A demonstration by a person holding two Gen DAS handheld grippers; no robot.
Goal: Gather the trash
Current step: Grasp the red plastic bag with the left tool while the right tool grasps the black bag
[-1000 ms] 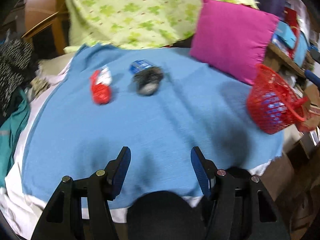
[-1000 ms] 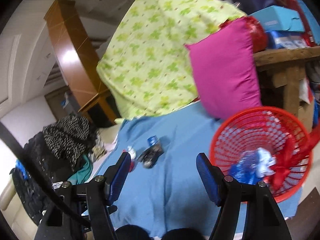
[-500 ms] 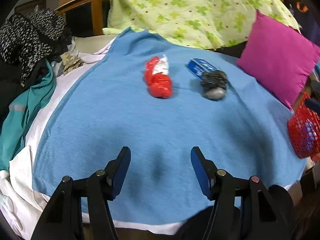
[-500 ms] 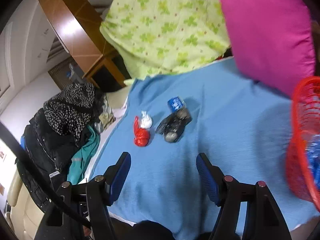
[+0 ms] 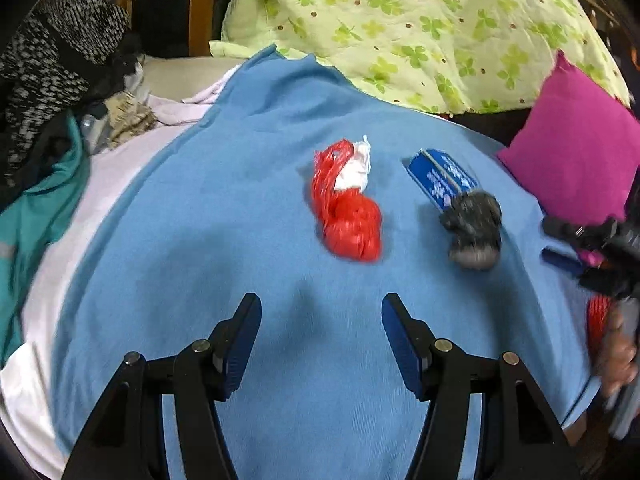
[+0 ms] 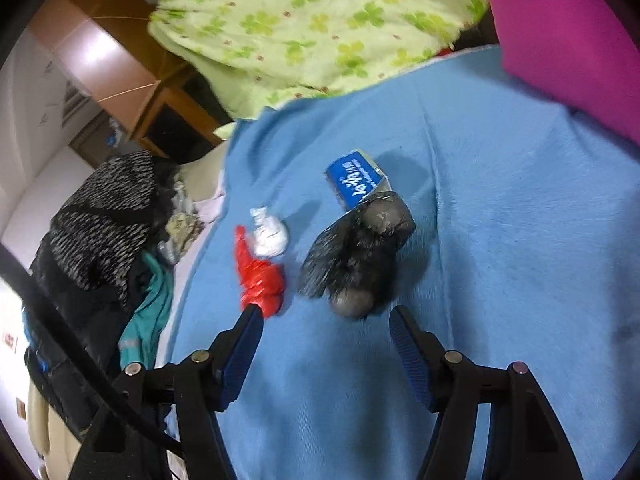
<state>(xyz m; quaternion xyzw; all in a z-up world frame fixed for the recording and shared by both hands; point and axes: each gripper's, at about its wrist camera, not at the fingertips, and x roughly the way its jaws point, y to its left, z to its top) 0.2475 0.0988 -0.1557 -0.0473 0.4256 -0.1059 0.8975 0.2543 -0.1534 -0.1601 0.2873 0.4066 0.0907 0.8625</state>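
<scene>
Right wrist view now has the red basket gone from it; the right claw has come close to the dark bag, just ahead of its parted, empty, slowly closing tips. So a next pickup seems near. Left claw, parted and empty, faces the red bag on the blue blanket. Bag contents stay hidden; motion blurs edges.

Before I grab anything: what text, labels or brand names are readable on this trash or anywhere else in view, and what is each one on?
Blue carton: white printed characters on its top face, too blurred and stylised to read; the left wrist view shows only white smears there.
Red bag, white wad, black bag: no print visible.
Blue blanket, pink pillow, green clover cloth: no words.
</scene>
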